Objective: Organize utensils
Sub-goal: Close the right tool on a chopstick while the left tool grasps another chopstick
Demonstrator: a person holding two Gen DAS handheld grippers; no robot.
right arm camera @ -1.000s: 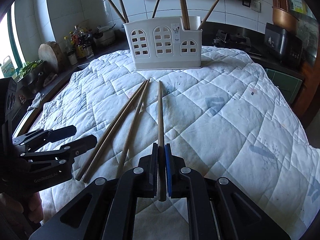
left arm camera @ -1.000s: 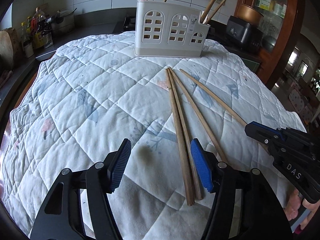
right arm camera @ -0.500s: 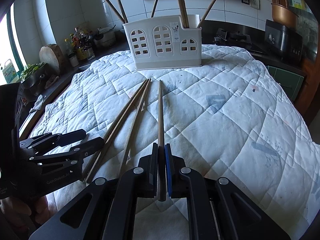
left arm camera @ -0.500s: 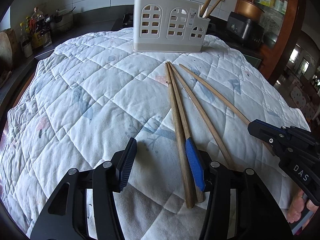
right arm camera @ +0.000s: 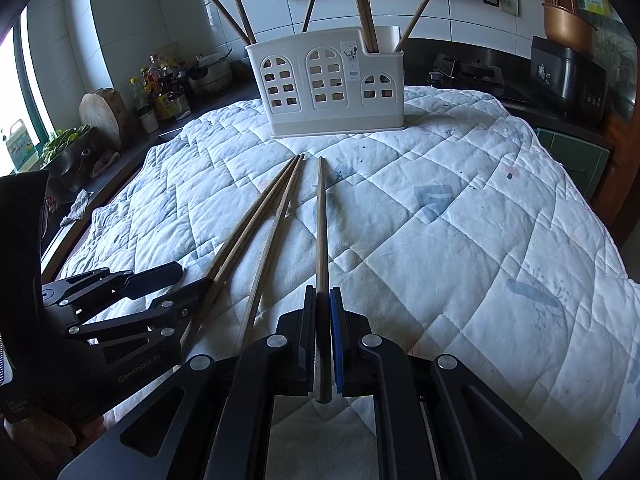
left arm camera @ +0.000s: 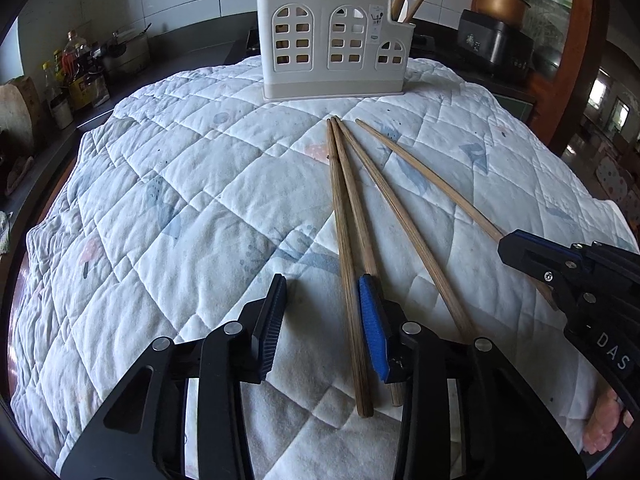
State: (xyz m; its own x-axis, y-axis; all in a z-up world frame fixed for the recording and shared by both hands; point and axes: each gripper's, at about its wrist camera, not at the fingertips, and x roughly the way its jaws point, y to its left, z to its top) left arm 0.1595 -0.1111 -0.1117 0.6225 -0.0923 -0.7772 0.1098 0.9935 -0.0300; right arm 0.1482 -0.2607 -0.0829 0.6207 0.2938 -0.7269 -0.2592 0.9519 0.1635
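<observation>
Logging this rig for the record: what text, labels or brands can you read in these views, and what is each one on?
"DAS": white letters on the right gripper body, cut off at the picture's edge.
"GenRobot.AI": on the left gripper body.
Sticker on the holder: print too small to read.
Labels on the bottles and the green packet by the window: too blurred to read.
Display on the black appliance: unreadable.

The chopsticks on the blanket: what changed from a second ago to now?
The left tool is closing its jaws around the leftmost chopstick without pinching it yet; they stood much wider before. The right tool stays clamped on its own chopstick. The other chopsticks and the white holder did not move.
</observation>
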